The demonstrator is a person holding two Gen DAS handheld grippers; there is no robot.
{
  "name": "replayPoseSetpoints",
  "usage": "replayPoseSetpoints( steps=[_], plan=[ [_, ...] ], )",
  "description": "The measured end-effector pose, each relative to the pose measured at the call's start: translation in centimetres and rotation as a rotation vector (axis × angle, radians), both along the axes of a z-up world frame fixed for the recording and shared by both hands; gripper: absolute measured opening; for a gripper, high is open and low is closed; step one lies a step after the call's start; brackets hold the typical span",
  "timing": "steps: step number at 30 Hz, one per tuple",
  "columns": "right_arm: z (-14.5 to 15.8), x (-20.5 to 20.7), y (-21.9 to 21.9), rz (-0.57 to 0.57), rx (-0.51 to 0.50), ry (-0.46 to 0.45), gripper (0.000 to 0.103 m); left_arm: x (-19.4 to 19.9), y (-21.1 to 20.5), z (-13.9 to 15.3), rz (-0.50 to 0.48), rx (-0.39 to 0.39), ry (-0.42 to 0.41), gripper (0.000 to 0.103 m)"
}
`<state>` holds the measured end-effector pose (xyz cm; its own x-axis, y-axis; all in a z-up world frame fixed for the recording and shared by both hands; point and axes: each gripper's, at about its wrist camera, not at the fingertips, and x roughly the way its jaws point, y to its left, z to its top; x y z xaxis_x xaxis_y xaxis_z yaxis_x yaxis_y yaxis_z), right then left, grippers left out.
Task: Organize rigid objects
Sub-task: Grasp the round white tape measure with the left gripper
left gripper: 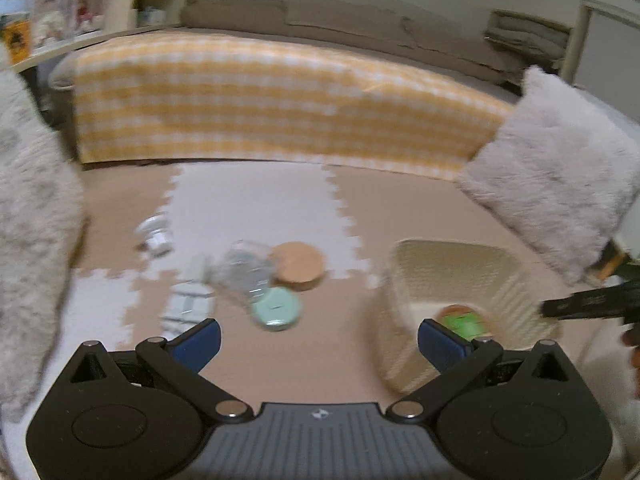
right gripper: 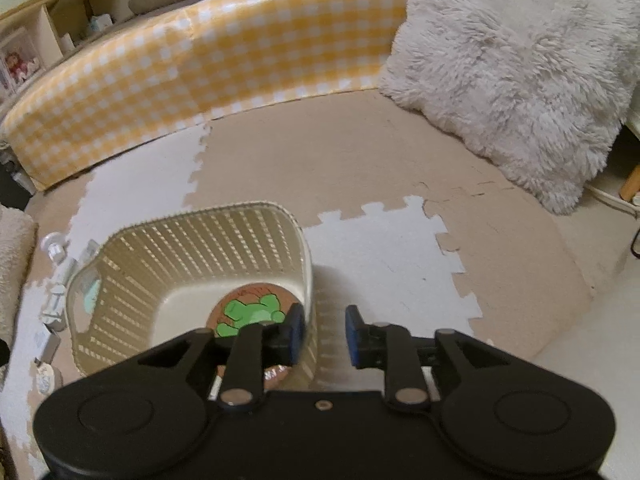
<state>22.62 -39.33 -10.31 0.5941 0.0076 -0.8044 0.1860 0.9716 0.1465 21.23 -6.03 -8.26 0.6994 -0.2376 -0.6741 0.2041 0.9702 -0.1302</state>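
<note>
A cream slatted basket [left gripper: 448, 264] [right gripper: 192, 240] sits on the foam mat and holds a round coaster with a green figure [right gripper: 250, 314] [left gripper: 462, 322]. In the left wrist view a cork disc [left gripper: 298, 266], a mint round lid [left gripper: 276, 308], a clear glass jar [left gripper: 242, 270] on its side and white plastic pieces [left gripper: 188, 300] lie on the mat left of the basket. My left gripper [left gripper: 320, 340] is open and empty above the mat. My right gripper [right gripper: 322, 332] is open, its jaws straddling the basket's near right wall.
A yellow checked bumper [left gripper: 260, 100] [right gripper: 200, 64] runs along the back. Fluffy white cushions [right gripper: 516, 68] [left gripper: 560, 176] stand at the right and another [left gripper: 28, 200] at the left. More small white items [right gripper: 52, 280] lie left of the basket. A shelf [right gripper: 60, 12] stands at the back left.
</note>
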Motion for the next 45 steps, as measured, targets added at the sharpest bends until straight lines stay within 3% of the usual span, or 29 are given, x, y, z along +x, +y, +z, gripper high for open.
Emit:
replayPoseSetpoints(
  steps=[4,13,19,21,29,34,45],
  plan=[
    [0.0,-0.1,0.1,-0.002,-0.006,0.009,0.026,-0.1,1.9,-2.0,0.027,0.084,-0.027,0.103],
    [0.2,-0.2,0.5,0.007,-0.022,0.016,0.025,0.3,5.3,-6.8,0.012,0.14,0.033,0.103],
    [0.2,-0.2,0.8,0.028,-0.022,0.012,0.016,0.5,6.9,-9.5,0.007,0.15,0.097,0.103],
    [0.2,-0.2,0.9,0.034,-0.022,0.011,0.013,0.5,6.9,-9.8,0.006,0.152,0.103,0.1],
    [0.2,-0.3,1.0,0.041,-0.007,0.002,0.007,0.3,6.1,-9.9,-0.016,0.183,0.101,0.072],
    [0.2,-0.3,1.1,0.043,-0.013,0.003,0.007,0.3,6.5,-10.1,0.031,0.175,0.108,0.057],
    [0.3,-0.3,1.1,0.043,-0.012,0.003,0.007,-1.4,5.1,-8.7,-0.027,0.105,0.118,0.057]
  ],
)
